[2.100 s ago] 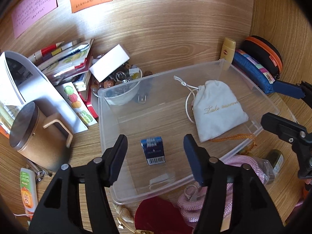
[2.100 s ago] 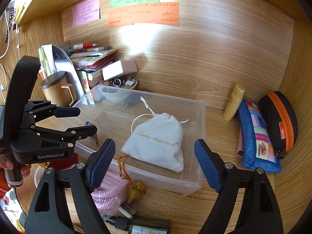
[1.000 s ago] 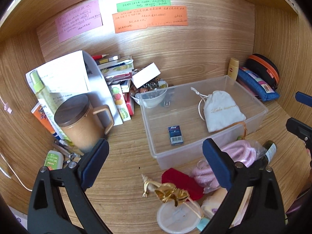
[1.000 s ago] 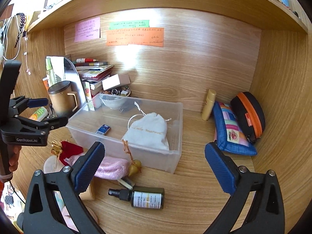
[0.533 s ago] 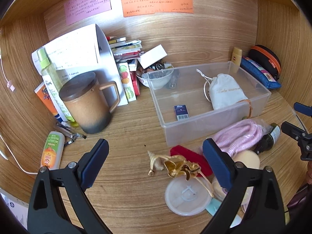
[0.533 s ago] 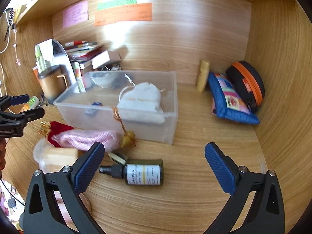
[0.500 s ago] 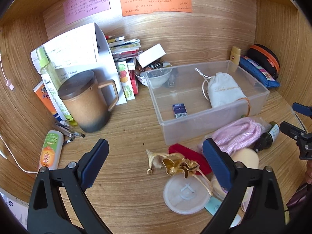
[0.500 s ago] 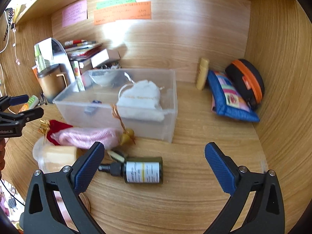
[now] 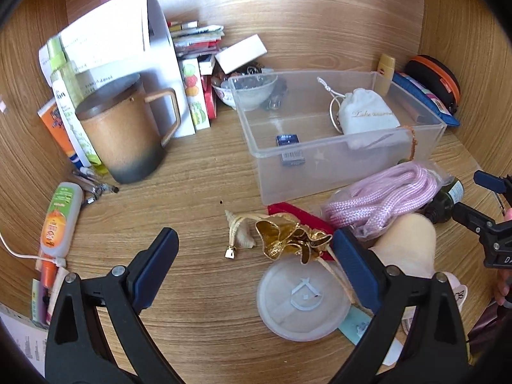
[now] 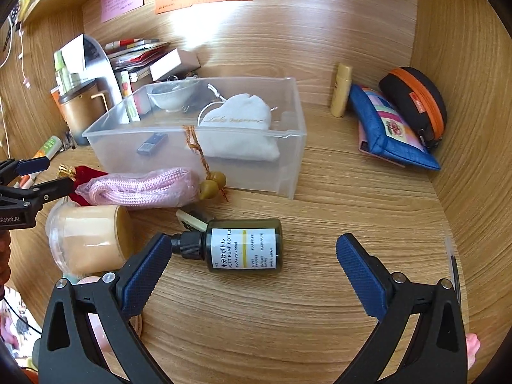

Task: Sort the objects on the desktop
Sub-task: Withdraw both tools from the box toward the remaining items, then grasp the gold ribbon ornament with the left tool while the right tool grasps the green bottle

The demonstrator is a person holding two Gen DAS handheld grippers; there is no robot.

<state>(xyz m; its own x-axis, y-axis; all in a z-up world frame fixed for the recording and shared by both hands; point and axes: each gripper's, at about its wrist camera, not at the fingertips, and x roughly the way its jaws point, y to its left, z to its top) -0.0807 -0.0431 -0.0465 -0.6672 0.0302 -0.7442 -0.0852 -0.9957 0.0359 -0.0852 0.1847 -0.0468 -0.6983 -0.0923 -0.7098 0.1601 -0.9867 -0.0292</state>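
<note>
So you are sitting early in the sort: the bin point(image 10: 288, 134) is holding only the white pouch point(image 10: 240, 128) and a small blue box point(image 9: 288, 140), with a beaded cord point(image 10: 195, 147) hanging over its front wall. Most things are still lying out on the tabletop point(image 10: 320, 288): the pink rope point(image 10: 144, 188), red pouch point(image 9: 288, 211), gold bow point(image 9: 288, 236), round lid point(image 9: 304, 300) and jar point(image 10: 89, 240). Your right tongs point(image 10: 252, 256) are gaping wide and empty, straddling the green bottle point(image 10: 243, 244), likely the next pick. Your left tongs point(image 9: 256, 252) are likewise spread wide, holding nothing, hovering by the bow.
</note>
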